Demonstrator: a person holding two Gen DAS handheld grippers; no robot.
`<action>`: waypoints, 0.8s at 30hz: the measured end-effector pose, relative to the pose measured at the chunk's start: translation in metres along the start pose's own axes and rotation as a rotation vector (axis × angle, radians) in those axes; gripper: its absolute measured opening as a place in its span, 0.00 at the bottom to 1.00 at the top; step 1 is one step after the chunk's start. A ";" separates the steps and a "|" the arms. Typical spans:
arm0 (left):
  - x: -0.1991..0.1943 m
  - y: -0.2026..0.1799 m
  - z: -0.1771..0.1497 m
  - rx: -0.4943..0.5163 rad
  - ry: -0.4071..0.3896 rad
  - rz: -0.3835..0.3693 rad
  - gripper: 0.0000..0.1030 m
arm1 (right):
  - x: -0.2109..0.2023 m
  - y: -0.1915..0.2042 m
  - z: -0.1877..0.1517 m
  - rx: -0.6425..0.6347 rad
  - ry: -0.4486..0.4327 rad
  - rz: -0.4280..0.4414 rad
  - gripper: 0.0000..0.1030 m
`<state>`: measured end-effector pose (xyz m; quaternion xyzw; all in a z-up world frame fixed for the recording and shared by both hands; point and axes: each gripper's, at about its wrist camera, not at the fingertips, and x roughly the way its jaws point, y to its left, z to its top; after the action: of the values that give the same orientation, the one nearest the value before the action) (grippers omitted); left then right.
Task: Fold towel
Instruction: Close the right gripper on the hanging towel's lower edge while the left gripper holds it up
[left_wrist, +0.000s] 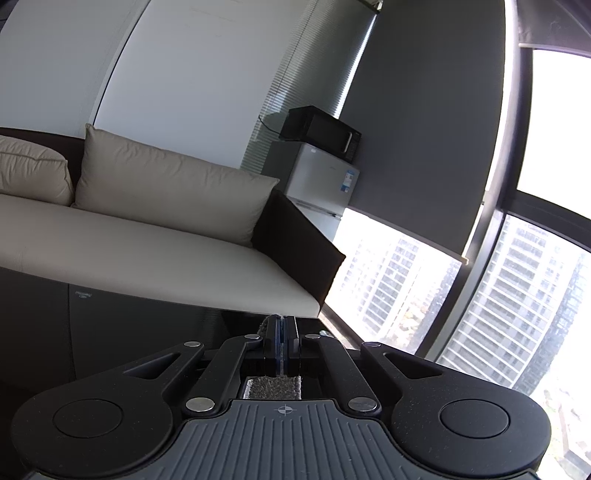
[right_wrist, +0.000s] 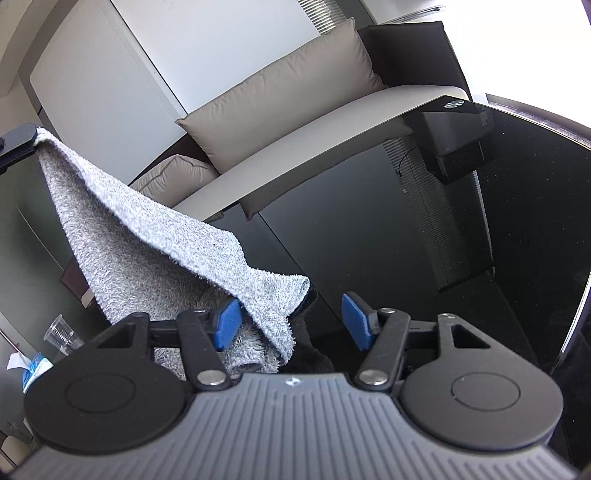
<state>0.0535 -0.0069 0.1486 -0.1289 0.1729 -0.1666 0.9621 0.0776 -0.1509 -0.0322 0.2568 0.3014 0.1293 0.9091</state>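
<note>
L gripper (left_wrist: 283, 341): jaws pinched tight on a towel corner, a bit of grey pile showing by the pads. In the R wrist view that corner hangs high at far left, and the towel (right_wrist: 147, 236) drapes down across to the black glass table (right_wrist: 461, 240).

R gripper (right_wrist: 291, 319): jaws part-open, blue pads either side of the low corner; left pad looks to touch the cloth, right pad clear. No grip yet.

Step, I'd say: securing the 2nd corner. Next: close on that corner w/o bunching, then lift level w/ L and spread before folding.
</note>
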 end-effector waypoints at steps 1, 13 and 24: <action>0.000 0.001 0.000 -0.001 0.000 0.001 0.01 | 0.002 -0.001 -0.001 0.000 0.013 -0.006 0.37; -0.006 0.011 -0.002 -0.007 -0.003 0.032 0.01 | 0.008 0.000 0.002 -0.070 -0.025 -0.030 0.04; -0.021 0.027 -0.010 -0.009 -0.026 0.124 0.01 | -0.043 0.016 0.048 -0.223 -0.184 -0.003 0.04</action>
<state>0.0385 0.0236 0.1377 -0.1243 0.1690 -0.1040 0.9722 0.0717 -0.1730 0.0303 0.1646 0.2010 0.1363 0.9560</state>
